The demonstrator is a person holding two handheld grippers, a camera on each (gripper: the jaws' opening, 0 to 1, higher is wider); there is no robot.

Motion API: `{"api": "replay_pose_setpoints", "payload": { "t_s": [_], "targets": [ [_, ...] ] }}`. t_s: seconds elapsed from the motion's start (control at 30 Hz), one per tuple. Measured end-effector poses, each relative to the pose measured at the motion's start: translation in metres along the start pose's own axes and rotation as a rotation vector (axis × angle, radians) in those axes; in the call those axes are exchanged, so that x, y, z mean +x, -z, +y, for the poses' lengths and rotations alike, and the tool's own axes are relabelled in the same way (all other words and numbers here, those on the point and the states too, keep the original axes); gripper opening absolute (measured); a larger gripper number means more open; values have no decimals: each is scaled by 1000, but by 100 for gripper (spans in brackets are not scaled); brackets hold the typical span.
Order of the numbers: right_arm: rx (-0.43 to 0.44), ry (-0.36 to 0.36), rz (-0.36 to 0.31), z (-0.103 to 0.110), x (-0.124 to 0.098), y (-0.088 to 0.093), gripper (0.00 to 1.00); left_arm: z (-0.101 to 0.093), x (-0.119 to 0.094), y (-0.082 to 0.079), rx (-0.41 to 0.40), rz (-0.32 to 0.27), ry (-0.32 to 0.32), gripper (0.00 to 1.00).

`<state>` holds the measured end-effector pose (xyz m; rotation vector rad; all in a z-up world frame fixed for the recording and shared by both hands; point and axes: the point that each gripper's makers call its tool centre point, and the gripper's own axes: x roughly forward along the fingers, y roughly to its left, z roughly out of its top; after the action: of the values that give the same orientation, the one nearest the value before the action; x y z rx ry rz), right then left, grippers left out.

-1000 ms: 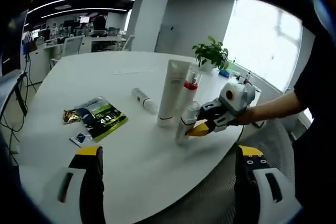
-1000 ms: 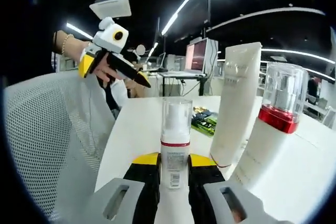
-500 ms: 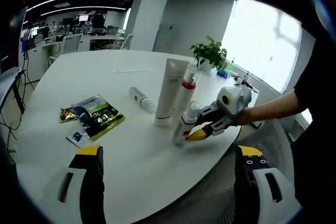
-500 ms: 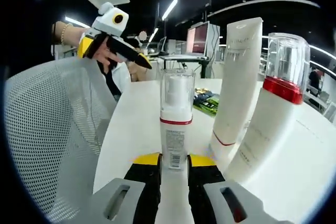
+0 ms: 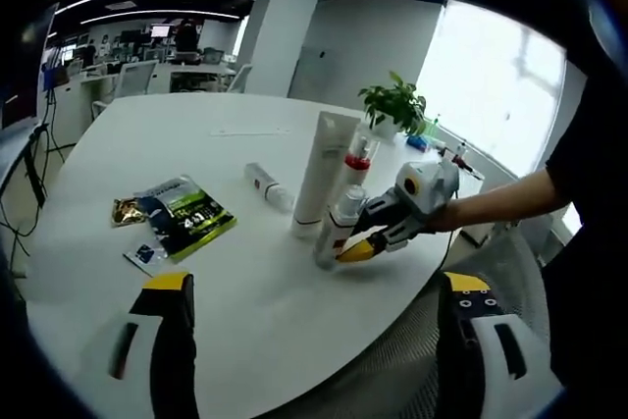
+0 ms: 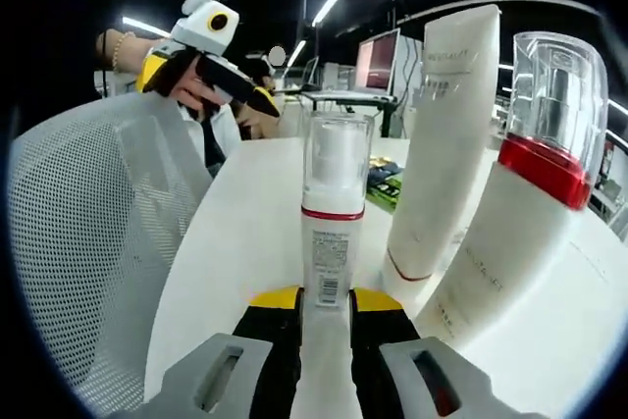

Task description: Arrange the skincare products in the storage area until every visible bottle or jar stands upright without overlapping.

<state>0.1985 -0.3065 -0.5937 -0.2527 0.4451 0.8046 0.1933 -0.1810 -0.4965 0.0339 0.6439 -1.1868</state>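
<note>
Bottles standing together near the edge of the round white desk [image 5: 147, 144].
The right tool [image 6: 325, 303] is clamped on the small white clear-capped pump bottle [image 6: 332, 213], upright beside the tall white tube [image 6: 442, 144] and red-collared white bottle [image 6: 525, 213]; the left tool [image 5: 314, 287] hangs wide apart, holding nothing.

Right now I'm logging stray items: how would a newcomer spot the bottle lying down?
On the round white table, find the upright cluster around the tall white tube. Just beyond it, apart, lies a small white bottle, the one container on its side.
</note>
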Motion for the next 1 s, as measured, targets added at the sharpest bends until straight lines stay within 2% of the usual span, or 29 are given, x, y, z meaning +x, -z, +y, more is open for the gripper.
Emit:
{"api": "replay_pose_setpoints", "payload": {
  "t_s": [0.3,0.4,0.6,0.7,0.8,0.83,0.9,0.93,0.97,1.0],
  "targets": [
    [-19,-20,22,-2,1,4,8,1,4,3,-10,9,5,96],
    [-20,-21,37,-2,0,5,0,1,4,4,-11,11,6,96],
    [1,-25,43,0,-3,5,1,2,5,5,-14,12,7,96],
    [53,-28,58,7,-6,8,8,2,6,5,-17,12,9,96],
    [138,-13,36,20,-4,4,20,2,6,6,-18,14,10,95],
    [164,7,56,20,-4,7,25,1,7,6,-19,14,12,95],
    [239,93,119,16,0,14,32,1,7,6,-22,12,14,95],
    [248,150,141,9,1,15,34,1,8,5,-24,11,16,95],
    [250,194,144,5,1,14,34,0,8,5,-26,11,19,95],
    [322,220,113,5,4,8,34,0,9,4,-27,9,19,95]
  ]
}}
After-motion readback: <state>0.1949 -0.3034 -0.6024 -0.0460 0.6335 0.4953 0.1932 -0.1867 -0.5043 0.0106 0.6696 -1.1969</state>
